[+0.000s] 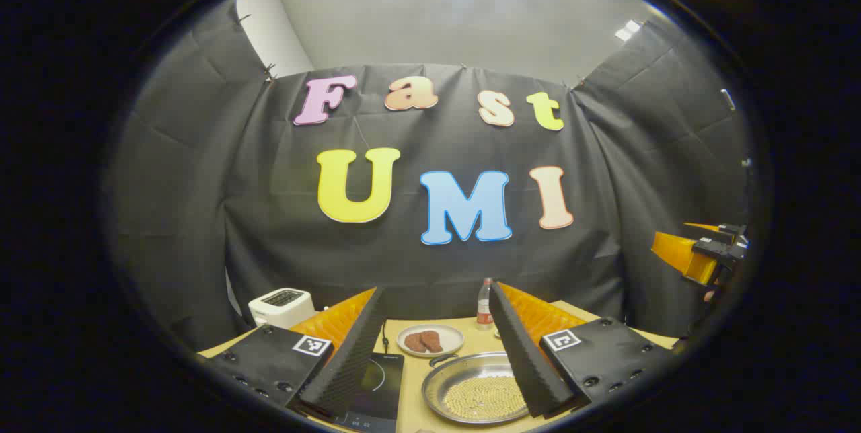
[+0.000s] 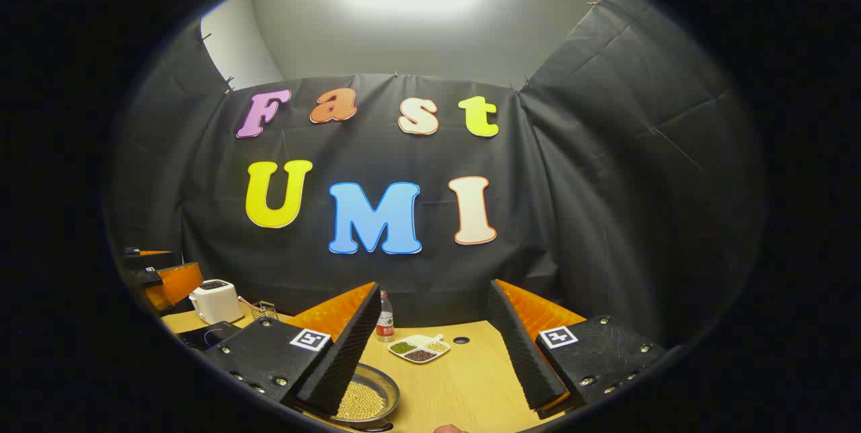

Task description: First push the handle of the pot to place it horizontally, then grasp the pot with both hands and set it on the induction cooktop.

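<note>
Steel, shallow and round, the pot (image 1: 479,397) full of pale beans sits low in the left gripper view, on the wooden table (image 1: 414,379) just right of the black induction cooktop (image 1: 377,386). The left tongs (image 1: 437,352) are released above them, gripping nothing. Beyond lie a white plate of brown pieces (image 1: 430,339), a bottle (image 1: 485,304) and a white toaster (image 1: 282,305). The right tongs (image 2: 430,352) likewise gape empty, the pot at lower left.

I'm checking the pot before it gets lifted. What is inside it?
The pot holds a layer of small yellowish beads or grains, seen also in the right gripper view. The left gripper's finger covers its right side, so that part is hidden.
</note>
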### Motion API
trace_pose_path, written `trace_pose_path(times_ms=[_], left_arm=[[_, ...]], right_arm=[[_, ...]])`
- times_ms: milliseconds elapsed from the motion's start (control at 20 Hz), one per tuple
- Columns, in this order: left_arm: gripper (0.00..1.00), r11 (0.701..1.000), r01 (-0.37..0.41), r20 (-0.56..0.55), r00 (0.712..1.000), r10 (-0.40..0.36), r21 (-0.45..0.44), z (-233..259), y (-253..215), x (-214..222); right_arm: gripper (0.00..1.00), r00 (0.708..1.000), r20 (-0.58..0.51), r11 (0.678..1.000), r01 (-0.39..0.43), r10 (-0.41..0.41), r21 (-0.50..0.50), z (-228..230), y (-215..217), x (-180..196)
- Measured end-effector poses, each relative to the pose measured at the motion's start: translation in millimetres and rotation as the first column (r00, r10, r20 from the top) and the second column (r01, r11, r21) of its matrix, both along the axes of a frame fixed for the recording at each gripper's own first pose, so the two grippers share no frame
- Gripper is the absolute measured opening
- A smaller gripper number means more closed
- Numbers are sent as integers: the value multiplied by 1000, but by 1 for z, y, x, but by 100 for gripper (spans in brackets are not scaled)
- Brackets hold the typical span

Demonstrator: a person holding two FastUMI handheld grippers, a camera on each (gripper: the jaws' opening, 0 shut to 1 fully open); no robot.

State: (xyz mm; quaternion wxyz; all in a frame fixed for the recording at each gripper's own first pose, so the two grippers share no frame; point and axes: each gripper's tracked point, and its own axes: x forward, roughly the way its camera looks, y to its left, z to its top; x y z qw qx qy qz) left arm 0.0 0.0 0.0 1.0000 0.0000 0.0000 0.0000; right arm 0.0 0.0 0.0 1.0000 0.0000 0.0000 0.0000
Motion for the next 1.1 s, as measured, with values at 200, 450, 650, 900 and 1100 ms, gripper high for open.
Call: trace_pose_path(times_ms=[200,450,650,900,1100], left_arm=[[100,1000,-16,7,1000,16,3,3,10,-7],[100,999,-39,18,999,39,14,5,22,-20],[100,998,-49,27,998,48,31,9,27,-30],[100,998,-49,27,999,48,34,7,31,-42],[100,998,-55,25,998,54,36,6,41,-51]], right_arm=[[97,1000,-2,1000,-6,6,2,3,3,2],[97,999,-12,999,-31,31,-12,1,13,-4],[97,999,-20,999,-39,38,-13,1,18,-10],[97,998,-54,999,-43,42,-11,-6,23,-17],[97,997,-66,999,-48,47,-21,-6,28,-22]])
